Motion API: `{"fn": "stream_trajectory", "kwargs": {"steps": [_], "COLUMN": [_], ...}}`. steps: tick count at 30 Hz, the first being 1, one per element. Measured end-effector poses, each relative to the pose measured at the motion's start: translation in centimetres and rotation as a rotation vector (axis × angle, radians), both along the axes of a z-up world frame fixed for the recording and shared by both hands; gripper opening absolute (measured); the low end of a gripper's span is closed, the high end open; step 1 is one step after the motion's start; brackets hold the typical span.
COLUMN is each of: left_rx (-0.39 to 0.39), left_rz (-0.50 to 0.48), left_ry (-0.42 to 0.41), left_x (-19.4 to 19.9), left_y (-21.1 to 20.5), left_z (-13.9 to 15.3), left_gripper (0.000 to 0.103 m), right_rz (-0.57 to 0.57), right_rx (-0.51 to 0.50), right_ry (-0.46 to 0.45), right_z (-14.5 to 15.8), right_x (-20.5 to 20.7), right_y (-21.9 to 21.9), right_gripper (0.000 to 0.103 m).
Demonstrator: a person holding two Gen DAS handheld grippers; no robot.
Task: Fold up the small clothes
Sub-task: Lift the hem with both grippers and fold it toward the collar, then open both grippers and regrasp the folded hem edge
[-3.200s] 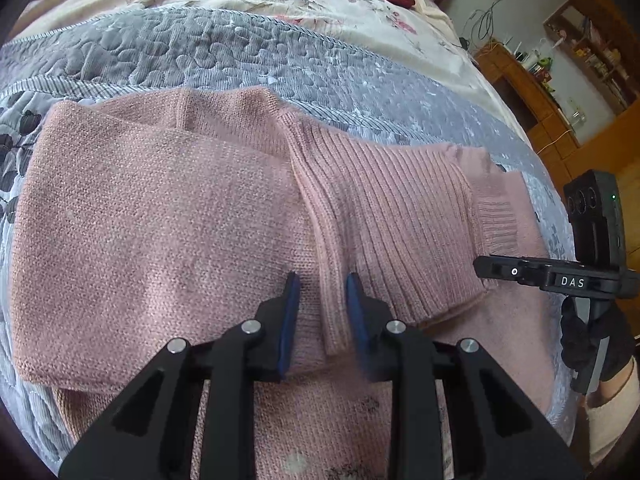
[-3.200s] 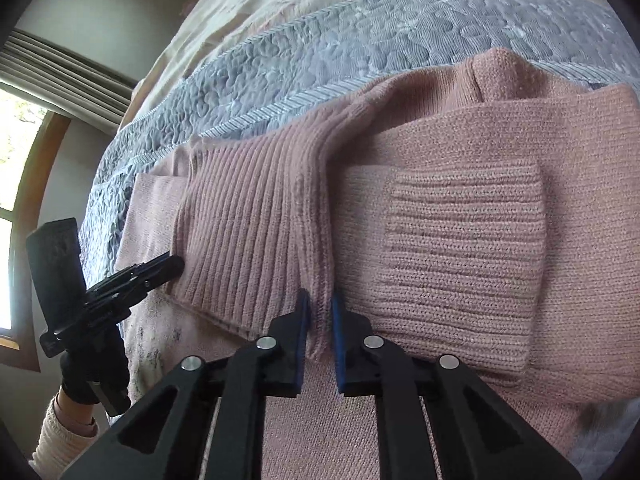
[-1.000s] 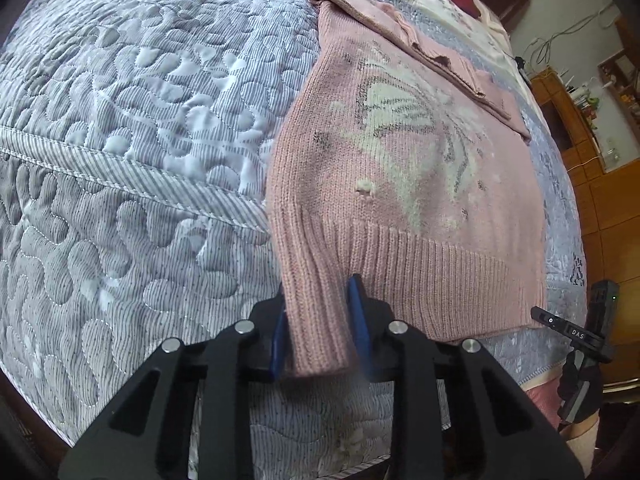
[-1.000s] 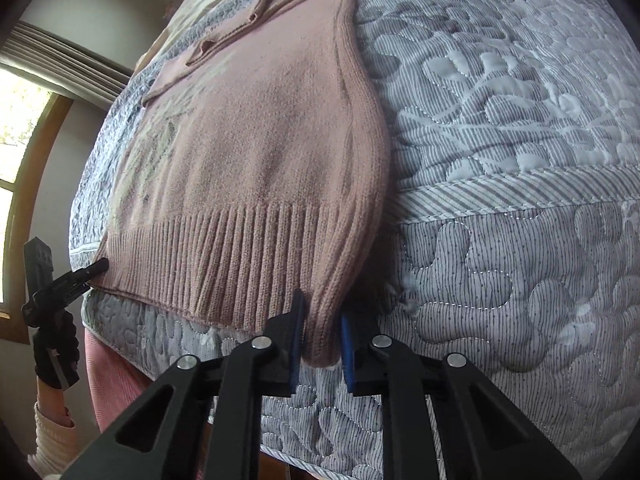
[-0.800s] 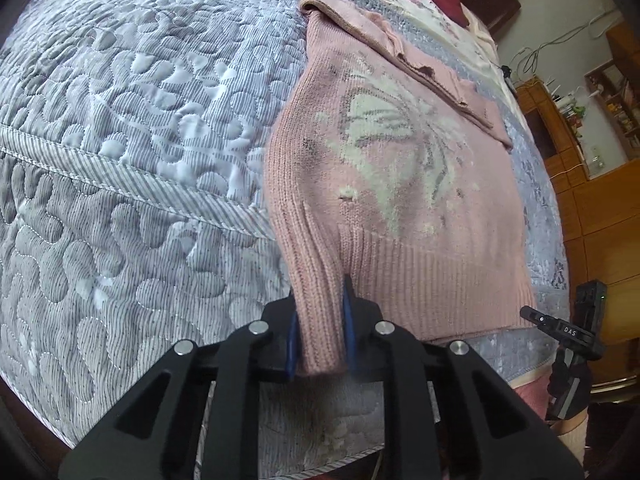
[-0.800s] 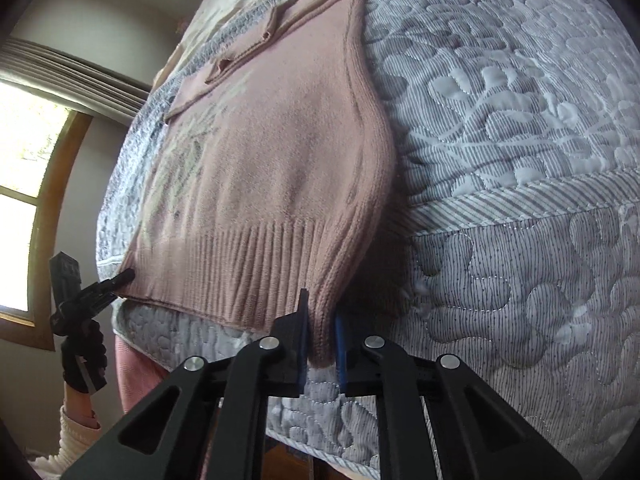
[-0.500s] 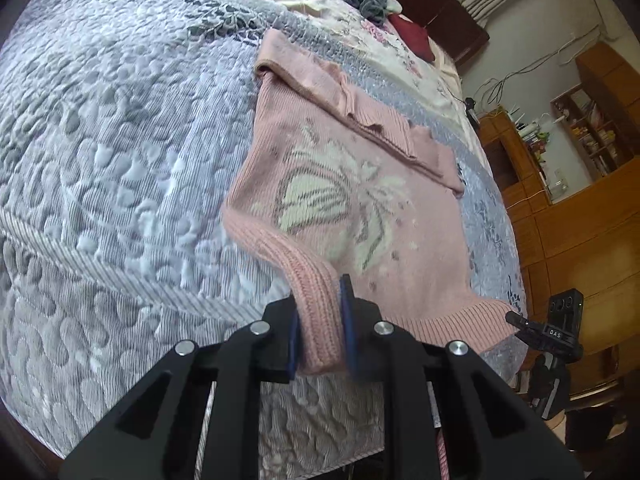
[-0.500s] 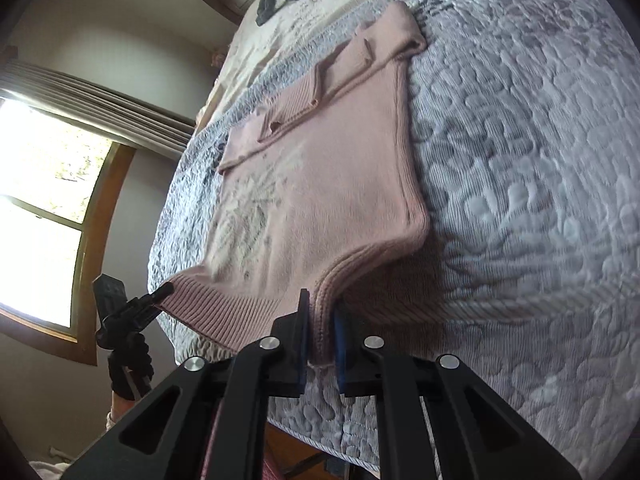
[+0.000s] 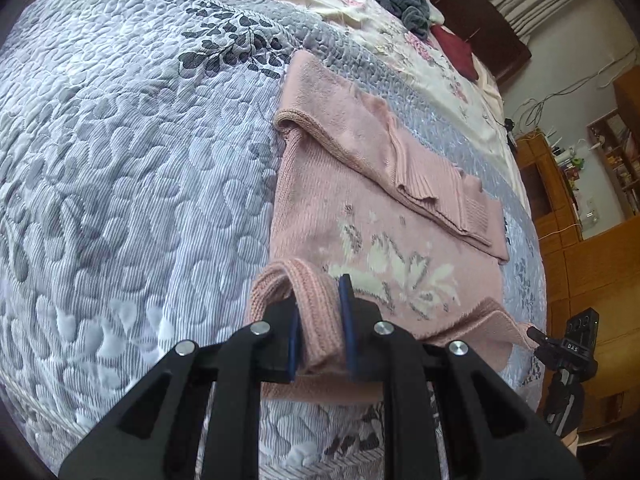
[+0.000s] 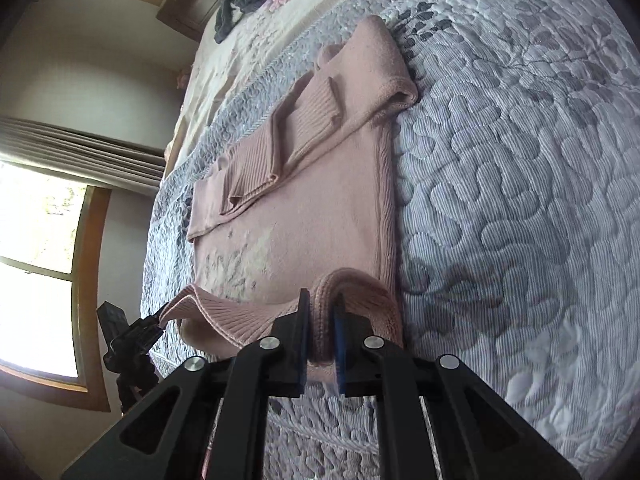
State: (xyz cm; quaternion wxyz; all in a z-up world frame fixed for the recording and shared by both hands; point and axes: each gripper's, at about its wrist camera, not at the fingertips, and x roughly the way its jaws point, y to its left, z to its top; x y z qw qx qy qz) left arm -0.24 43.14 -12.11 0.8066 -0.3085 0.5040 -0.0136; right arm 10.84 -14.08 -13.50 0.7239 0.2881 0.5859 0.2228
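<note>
Left gripper [image 9: 320, 312] and right gripper [image 10: 320, 320] each pinch a ribbed hem corner of the pink sweater [image 9: 360, 216] (sleeves folded across it) at lower centre, lifted off the grey quilt [image 9: 120, 160].

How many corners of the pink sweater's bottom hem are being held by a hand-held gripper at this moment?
2. The left hand-held gripper clamps one hem corner of the pink sweater; the right hand-held gripper clamps the other corner.

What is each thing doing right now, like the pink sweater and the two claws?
pink sweater: lying on the bed, sleeves folded across the top, bottom hem lifted at both corners
left claw: shut on one hem corner
right claw: shut on the other hem corner
grey quilt: spread flat under the sweater
</note>
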Motion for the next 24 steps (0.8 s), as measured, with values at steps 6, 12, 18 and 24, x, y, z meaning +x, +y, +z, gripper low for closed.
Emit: {"fn": "stream_trajectory", "kwargs": {"steps": [6, 12, 18, 24], "left_rx": [-0.04, -0.125, -0.077, 0.054], "left_rz": [0.021, 0.048, 0.044, -0.028], "left_ry": [0.044, 0.025, -0.018, -0.062], "left_x": [2.8, 2.6, 1.2, 1.6], "left_y": [0.4, 1.8, 3.0, 2.1], "left_z": [-2.2, -1.6, 0.7, 2.7], "left_gripper": [0.019, 0.021, 0.028, 0.038], "right_rz": [-0.002, 0.012, -0.034, 0.088], "right_rx": [-0.026, -0.032, -0.072, -0.16], "right_ry": [0.05, 0.056, -0.013, -0.115], "right_z": [-2.2, -2.0, 0.3, 2.9], "right_x": [2.7, 3.0, 2.6, 2.5], "right_y": [0.4, 0.2, -1.9, 0.3], "right_gripper": [0.011, 0.021, 0.05, 0.051]}}
